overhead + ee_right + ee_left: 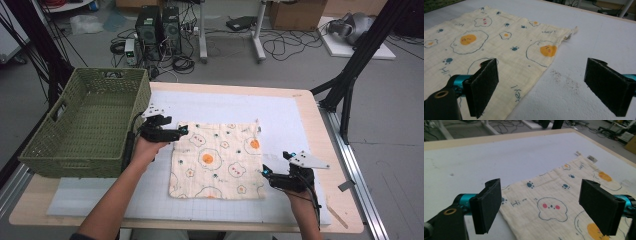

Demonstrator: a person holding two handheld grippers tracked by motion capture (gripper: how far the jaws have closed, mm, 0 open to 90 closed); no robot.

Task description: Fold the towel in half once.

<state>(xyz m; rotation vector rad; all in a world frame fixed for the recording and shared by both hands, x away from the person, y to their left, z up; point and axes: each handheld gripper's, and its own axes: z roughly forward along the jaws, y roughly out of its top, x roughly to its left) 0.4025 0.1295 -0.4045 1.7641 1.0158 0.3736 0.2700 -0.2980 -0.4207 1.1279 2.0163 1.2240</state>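
Cream cloth (216, 159) with egg prints, flat on the desk (310, 120), near-square. Left gripper (184, 131) at its far left corner, right gripper (265, 172) at the near right edge; both wide open, holding nothing. Green basket (65, 150) just left, probably next destination.

Left tongs (184, 131) jaws wide apart, right tongs (265, 172) likewise, forearms extended
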